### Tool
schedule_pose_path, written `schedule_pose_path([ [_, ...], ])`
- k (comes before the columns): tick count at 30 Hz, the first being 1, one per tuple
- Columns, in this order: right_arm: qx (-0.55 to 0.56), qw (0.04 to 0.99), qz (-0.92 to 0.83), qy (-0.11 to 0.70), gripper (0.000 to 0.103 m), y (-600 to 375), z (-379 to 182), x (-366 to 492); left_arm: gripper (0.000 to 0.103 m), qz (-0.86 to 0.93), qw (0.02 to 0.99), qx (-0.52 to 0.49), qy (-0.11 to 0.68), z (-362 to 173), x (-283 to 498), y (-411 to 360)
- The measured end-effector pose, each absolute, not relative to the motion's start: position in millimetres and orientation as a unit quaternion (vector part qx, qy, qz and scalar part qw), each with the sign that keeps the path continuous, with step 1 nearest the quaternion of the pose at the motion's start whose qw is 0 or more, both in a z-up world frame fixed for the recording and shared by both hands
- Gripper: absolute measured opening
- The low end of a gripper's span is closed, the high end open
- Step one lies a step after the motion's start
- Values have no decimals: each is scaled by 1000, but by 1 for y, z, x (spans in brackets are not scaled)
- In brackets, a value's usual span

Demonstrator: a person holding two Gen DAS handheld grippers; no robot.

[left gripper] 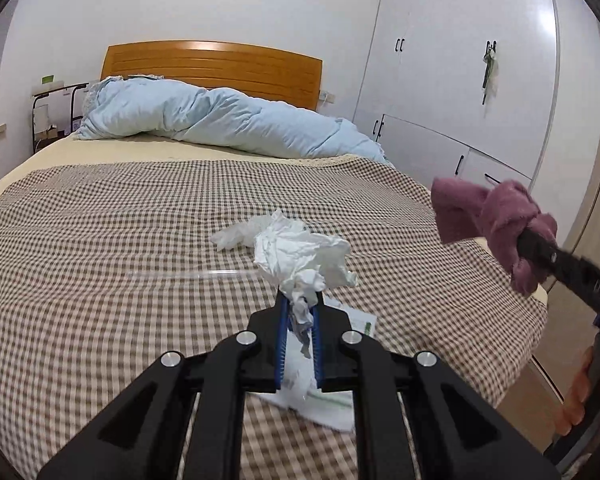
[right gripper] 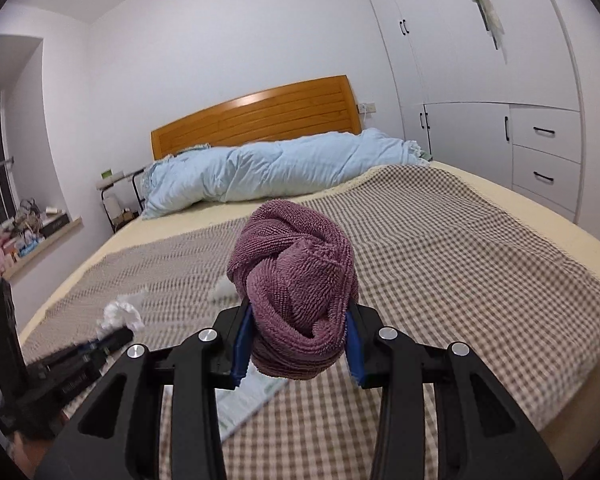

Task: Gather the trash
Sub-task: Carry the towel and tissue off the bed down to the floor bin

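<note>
My left gripper [left gripper: 301, 300] is shut on a crumpled white tissue [left gripper: 300, 252], held above the checked bed cover [left gripper: 100, 260]. In the right wrist view that gripper [right gripper: 114, 336] and its tissue [right gripper: 122, 312] show at the lower left. The right gripper [right gripper: 298, 312] is shut on a bunched purple towel [right gripper: 296, 280]; the left wrist view has the towel [left gripper: 488, 216] at the right edge. A second white wad [left gripper: 236, 236] lies on the cover ahead, also the white wad [right gripper: 224, 290]. A flat white paper [left gripper: 340, 404] lies below my left fingers.
A thin clear tube [left gripper: 180, 275] rests on the cover. A rumpled pale blue duvet [left gripper: 220, 120] lies before the wooden headboard [left gripper: 212, 64]. White wardrobe doors and drawers [right gripper: 540, 140] line the right side. A black rack [left gripper: 56, 112] and a cluttered windowsill [right gripper: 28, 228] are left.
</note>
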State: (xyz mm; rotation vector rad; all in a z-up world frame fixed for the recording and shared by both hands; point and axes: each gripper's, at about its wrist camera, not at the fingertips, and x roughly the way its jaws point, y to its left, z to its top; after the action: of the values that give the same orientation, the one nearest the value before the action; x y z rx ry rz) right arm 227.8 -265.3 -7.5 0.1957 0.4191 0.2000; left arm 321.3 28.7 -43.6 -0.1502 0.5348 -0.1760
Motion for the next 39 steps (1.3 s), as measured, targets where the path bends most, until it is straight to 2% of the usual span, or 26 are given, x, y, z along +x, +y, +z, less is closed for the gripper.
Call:
schedule_pose_path([
  [6,88,964,99,230,38,-266,-26,195,8,-88,956,-69,271,-45,291,25],
  [16,85,963,102,234,38,-268,-26,146,8,-92,958,-56,267,-36,236,20],
  [39,66,964,89,243,38,-277,-36,79,8,-107,962,-25,248,-20,148,2],
])
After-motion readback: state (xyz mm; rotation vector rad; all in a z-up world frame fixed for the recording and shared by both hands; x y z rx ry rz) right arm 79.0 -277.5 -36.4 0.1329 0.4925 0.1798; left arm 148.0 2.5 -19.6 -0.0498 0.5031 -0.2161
